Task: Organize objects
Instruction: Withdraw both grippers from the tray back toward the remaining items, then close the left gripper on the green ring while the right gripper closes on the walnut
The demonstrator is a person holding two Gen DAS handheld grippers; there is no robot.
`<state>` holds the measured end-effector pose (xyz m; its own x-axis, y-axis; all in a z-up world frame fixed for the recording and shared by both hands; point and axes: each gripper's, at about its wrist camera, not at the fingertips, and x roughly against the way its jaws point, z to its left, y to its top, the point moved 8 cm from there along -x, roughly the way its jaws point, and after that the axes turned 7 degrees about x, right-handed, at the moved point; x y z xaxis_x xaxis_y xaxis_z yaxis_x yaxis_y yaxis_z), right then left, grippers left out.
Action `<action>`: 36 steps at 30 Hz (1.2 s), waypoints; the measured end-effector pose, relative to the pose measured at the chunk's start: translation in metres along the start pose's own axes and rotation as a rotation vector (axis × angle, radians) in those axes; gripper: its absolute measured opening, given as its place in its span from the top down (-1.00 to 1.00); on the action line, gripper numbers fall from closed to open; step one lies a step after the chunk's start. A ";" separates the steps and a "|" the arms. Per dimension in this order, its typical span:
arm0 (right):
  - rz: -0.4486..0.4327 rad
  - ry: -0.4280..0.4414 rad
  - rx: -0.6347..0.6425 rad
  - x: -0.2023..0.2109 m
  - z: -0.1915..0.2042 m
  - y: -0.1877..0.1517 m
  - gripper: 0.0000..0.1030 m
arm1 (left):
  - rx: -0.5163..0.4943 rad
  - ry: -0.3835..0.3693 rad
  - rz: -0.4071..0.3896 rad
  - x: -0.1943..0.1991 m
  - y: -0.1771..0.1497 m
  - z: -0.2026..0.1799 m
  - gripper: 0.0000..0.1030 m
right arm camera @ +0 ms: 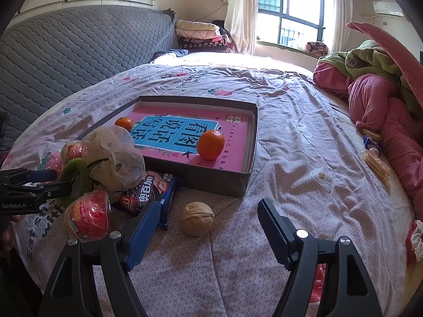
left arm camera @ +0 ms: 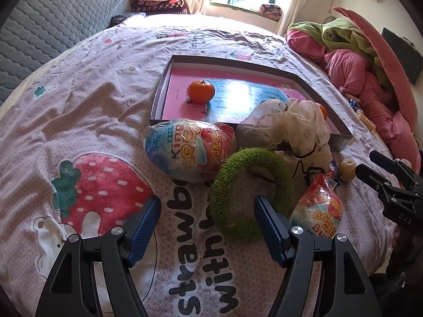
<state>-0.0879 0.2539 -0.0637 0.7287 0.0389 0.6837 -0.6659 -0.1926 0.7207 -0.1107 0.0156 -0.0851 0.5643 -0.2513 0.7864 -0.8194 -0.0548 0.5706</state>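
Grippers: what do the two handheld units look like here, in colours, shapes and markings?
Both are matte black, with forked arms and silver round pivot pins. The left gripper has ribbed blue pads on both jaws. The right gripper shows one ribbed blue pad; its other jaw looks black. White lettering: "GenRobot.AI" on the left unit, "DAS" on the right.

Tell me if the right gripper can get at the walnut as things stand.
Probably yes: the walnut lies bare on the bedspread ahead of the right gripper, its jaws open; only the snack packet lies close.
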 end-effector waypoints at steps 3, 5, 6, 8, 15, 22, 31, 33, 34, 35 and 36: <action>0.018 -0.003 0.002 -0.004 0.000 -0.003 -0.47 | 0.001 -0.005 0.000 -0.001 0.000 0.000 -0.44; 0.033 0.002 -0.006 -0.006 -0.001 -0.005 -0.47 | 0.005 -0.011 0.005 -0.002 0.000 -0.001 -0.44; 0.041 0.009 -0.012 -0.008 -0.002 -0.007 -0.47 | 0.005 -0.013 0.008 -0.003 0.000 -0.001 -0.44; 0.052 0.018 -0.020 -0.011 -0.001 -0.010 -0.47 | 0.006 -0.016 0.011 -0.004 0.000 -0.002 -0.44; 0.068 0.015 -0.016 -0.015 0.002 -0.011 -0.47 | 0.031 -0.035 0.030 -0.008 -0.003 -0.002 -0.44; 0.080 -0.004 -0.004 -0.019 0.002 -0.012 -0.47 | 0.052 -0.026 0.039 -0.013 -0.004 -0.002 -0.21; 0.095 -0.007 -0.011 -0.027 0.001 -0.013 -0.47 | 0.040 -0.053 0.066 -0.018 -0.008 -0.013 0.34; 0.105 -0.011 -0.018 -0.030 -0.001 -0.013 -0.47 | 0.043 -0.062 0.072 -0.019 -0.009 -0.015 0.40; 0.111 -0.012 -0.021 -0.032 -0.002 -0.014 -0.44 | 0.044 -0.065 0.072 -0.019 -0.009 -0.015 0.43; 0.116 -0.011 -0.024 -0.034 -0.002 -0.014 -0.40 | 0.045 -0.065 0.073 -0.020 -0.009 -0.016 0.47; 0.123 -0.009 -0.027 -0.036 -0.003 -0.015 -0.38 | 0.047 -0.064 0.074 -0.020 -0.009 -0.016 0.48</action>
<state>-0.1043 0.2579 -0.0985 0.6426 0.0081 0.7662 -0.7543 -0.1694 0.6343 -0.1136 0.0364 -0.1024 0.4961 -0.3178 0.8080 -0.8631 -0.0786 0.4989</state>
